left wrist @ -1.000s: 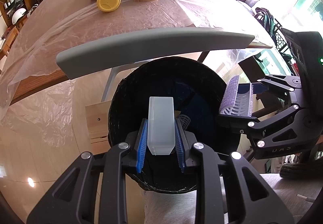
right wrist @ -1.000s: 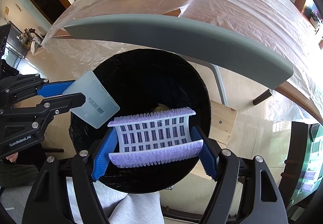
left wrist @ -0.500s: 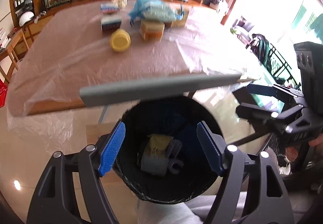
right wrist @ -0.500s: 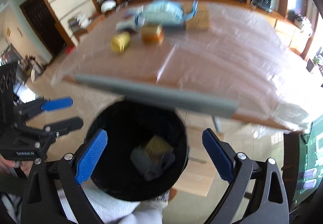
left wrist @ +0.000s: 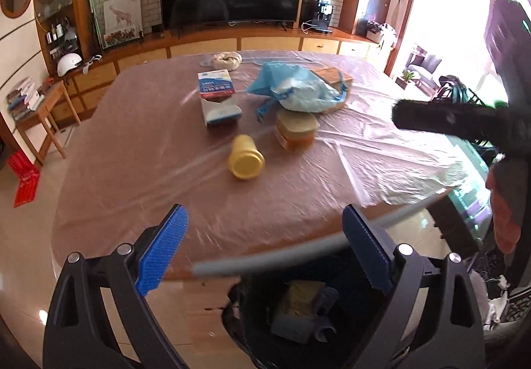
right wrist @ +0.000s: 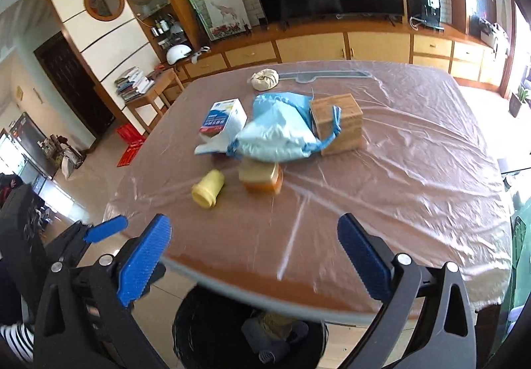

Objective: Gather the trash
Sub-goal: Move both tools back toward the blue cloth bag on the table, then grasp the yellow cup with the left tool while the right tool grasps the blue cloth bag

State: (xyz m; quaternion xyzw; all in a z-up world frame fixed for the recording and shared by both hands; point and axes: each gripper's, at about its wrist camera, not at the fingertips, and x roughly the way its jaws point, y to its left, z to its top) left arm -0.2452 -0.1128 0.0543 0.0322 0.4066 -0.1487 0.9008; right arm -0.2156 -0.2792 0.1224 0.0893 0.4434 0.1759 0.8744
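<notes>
The black trash bin (left wrist: 348,272) (right wrist: 199,329) stands on the floor below the table's near edge, with several dropped pieces inside. My left gripper (left wrist: 262,252) is open and empty above the bin, facing the table. My right gripper (right wrist: 254,256) is open and empty too. On the table lie a yellow cup (left wrist: 245,161) (right wrist: 207,191) on its side, an orange lidded tub (left wrist: 295,133) (right wrist: 262,179), a blue-white plastic bag (left wrist: 298,91) (right wrist: 278,133), a blue-white carton (left wrist: 217,96) (right wrist: 222,120), a brown box (right wrist: 338,123) and a cloth bundle (left wrist: 227,60) (right wrist: 264,78).
The wooden table (left wrist: 149,153) (right wrist: 398,203) is covered in clear plastic film. A grey chair back (left wrist: 298,252) crosses just above the bin. The other gripper's dark body (left wrist: 458,120) shows at the right of the left wrist view. A TV and cabinets line the far wall.
Both grippers opened and let the clear box and the purple grid piece drop into the bin. Both then lifted and tilted up, so the tabletop now fills the views.
</notes>
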